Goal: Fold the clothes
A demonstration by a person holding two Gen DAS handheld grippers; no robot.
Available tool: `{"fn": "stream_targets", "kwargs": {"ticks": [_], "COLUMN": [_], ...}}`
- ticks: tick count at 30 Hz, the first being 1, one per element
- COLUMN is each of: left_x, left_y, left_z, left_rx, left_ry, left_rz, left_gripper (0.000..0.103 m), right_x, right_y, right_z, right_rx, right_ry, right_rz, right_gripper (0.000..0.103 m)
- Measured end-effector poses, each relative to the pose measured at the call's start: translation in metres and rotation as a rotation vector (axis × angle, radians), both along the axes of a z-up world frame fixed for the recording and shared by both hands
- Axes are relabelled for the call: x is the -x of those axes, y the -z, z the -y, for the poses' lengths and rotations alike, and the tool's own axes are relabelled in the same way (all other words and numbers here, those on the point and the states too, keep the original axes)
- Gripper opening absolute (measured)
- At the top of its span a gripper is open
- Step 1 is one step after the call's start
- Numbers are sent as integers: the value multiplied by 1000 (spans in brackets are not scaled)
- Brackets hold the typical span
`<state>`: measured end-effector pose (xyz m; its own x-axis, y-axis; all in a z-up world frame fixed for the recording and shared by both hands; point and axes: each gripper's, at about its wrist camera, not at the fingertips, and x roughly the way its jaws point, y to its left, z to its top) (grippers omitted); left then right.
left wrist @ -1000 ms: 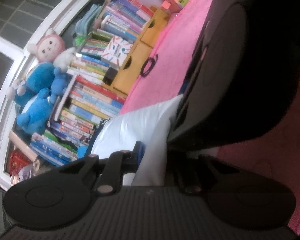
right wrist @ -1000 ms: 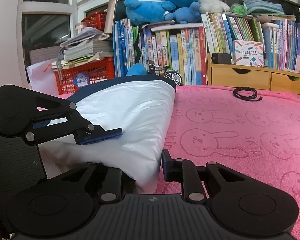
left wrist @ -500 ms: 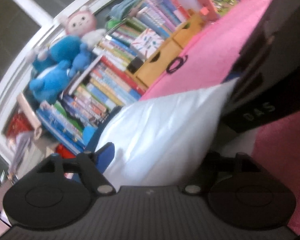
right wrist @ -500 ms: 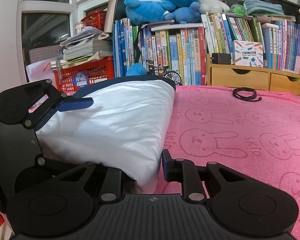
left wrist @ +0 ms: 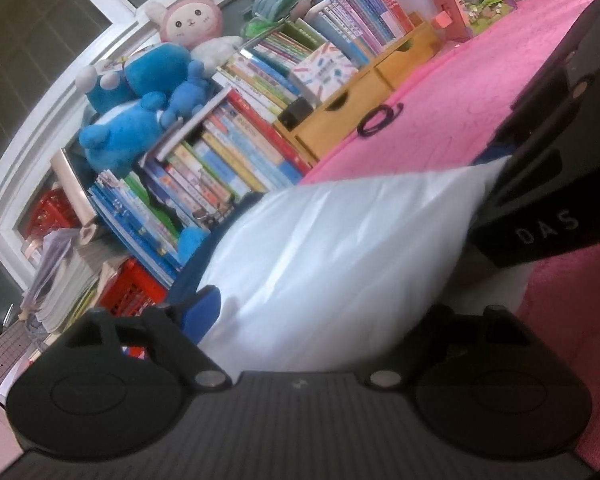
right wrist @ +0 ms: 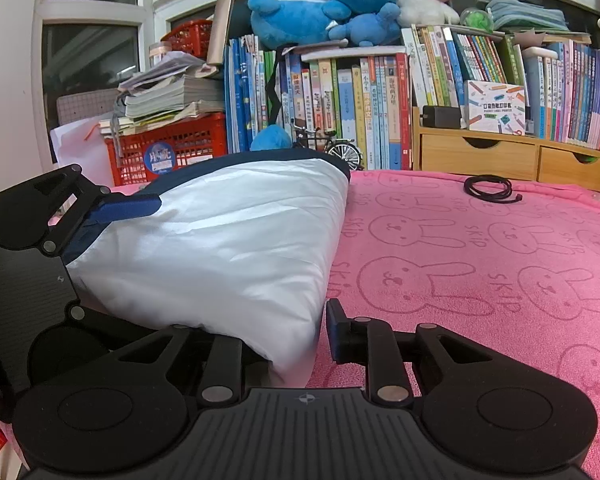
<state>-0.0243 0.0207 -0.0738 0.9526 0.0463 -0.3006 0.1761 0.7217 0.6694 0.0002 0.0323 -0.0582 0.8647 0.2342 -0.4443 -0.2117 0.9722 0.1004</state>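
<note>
A folded white garment [right wrist: 228, 248] with a navy edge lies on the pink rabbit-print cloth [right wrist: 480, 272]. My right gripper [right wrist: 292, 336] is shut on its near corner; the left finger is hidden under the fabric and the blue right pad [right wrist: 334, 332] presses its side. My left gripper [right wrist: 128, 256] straddles the garment's left end with jaws opening wide, the upper blue pad [right wrist: 128, 206] lifted off the cloth. In the left wrist view the garment [left wrist: 332, 252] fills the gap of the left gripper [left wrist: 328, 312], untouched, and the right gripper's black body [left wrist: 540, 200] stands beyond it.
A bookshelf [right wrist: 360, 100] with plush toys [right wrist: 320, 12] on top lines the back. Wooden drawers [right wrist: 480, 156] stand at the right, a red crate [right wrist: 168, 152] with stacked papers at the left. A coiled black cable [right wrist: 488, 188] lies on the cloth.
The left gripper's jaws have spread apart and come off the garment's edge, its upper finger lifting clear. The left wrist view has rolled. The right gripper has held still.
</note>
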Motion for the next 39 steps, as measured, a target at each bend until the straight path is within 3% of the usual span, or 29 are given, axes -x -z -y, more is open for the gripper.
{"fn": "stream_targets", "kwargs": {"ticks": [4, 7, 9, 12, 19, 22, 25, 39], "left_x": [3, 8, 10, 16, 20, 22, 25, 53], "left_y": [-1, -1, -3, -7, 2, 7, 10, 4], "left_z": [2, 9, 15, 23, 36, 36, 27, -37], "left_rx": [-2, -17, -22, -43, -211, -269, -321, -375], "left_ry": [24, 62, 84, 122, 187, 196, 190, -1], "left_rz": [-4, -28, -48, -76, -59, -47, -49, -114], "left_gripper": [80, 55, 30, 18, 7, 4, 4, 6], "right_x": [0, 0, 0, 0, 0, 0, 0, 5], "right_y": [0, 0, 0, 0, 0, 1, 1, -1], "right_z": [0, 0, 0, 0, 0, -1, -1, -7], "right_rx": [0, 0, -1, -4, -7, -5, -3, 30], "right_ry": [1, 1, 2, 3, 7, 6, 6, -24], "right_rz": [-1, -3, -4, -5, -4, -1, 6, 40], "right_gripper": [24, 25, 25, 25, 25, 16, 15, 16]}}
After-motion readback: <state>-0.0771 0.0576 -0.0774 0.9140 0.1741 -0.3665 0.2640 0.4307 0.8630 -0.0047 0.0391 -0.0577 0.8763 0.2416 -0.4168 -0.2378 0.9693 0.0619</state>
